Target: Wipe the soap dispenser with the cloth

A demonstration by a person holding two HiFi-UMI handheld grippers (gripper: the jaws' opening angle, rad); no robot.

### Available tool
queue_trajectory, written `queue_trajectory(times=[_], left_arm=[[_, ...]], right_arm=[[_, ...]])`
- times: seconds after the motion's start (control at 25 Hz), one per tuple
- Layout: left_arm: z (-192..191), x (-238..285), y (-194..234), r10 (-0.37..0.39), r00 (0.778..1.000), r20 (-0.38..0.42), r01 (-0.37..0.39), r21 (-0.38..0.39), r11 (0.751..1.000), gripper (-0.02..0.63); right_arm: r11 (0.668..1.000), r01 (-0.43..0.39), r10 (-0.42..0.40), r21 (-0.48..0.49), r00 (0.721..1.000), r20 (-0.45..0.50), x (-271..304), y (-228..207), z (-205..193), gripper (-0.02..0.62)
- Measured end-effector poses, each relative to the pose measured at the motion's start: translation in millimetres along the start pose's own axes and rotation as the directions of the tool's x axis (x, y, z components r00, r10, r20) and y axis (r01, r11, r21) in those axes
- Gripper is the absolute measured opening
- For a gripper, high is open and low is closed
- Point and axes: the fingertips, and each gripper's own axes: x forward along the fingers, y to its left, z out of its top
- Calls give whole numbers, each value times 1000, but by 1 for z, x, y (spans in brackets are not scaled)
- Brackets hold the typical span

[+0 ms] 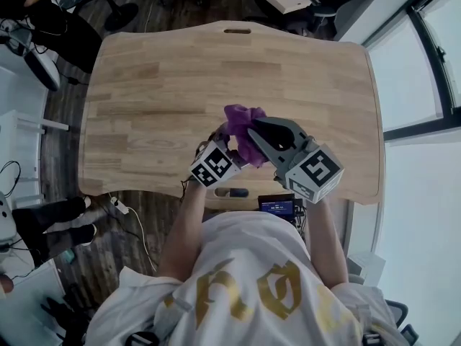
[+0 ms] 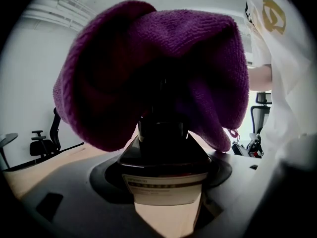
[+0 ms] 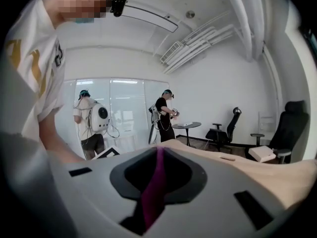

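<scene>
A purple cloth (image 1: 243, 117) is bunched above the near middle of the wooden table (image 1: 158, 85). In the left gripper view the cloth (image 2: 148, 48) drapes over the top of a dark soap dispenser (image 2: 163, 157) with a pale label. My left gripper (image 1: 229, 144) is shut on the dispenser's body, which the cloth hides in the head view. My right gripper (image 1: 253, 126) comes in from the right, shut on a fold of the cloth (image 3: 153, 182) that shows as a thin purple strip between its jaws.
Both grippers hang over the table's near edge, close to the person's chest. A small screen (image 1: 277, 206) sits below that edge. Two people (image 3: 166, 115) and office chairs (image 3: 225, 128) stand across the room. Windows run along the right side.
</scene>
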Motion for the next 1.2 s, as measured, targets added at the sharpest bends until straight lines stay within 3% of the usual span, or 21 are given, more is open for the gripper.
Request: queue_trajectory(times=[0.44,0.56,0.8,1.0,1.2], left_arm=[[11,5,-5,-13,999,33,13,1,1000,359],[14,6,-9,-30,999,43,30,0,1000,359],[20,8,-13,-38,998,48,37,11,999,359],[21,9,-15,-43,998,48,43,13,999,359],[20,9,-12,-27,999,45,27,6,1000,359]], right_arm=[[982,4,-25,190,994,105,-12,-23,6,41],[979,8,-32,204,993,113,-14,-30,6,41],[964,70,-105,256,986,127,-22,-49,2,41],[959,161,-184,231,980,81,-24,-59,-6,40],[979,100,-120,176,987,108,-27,-42,3,38]])
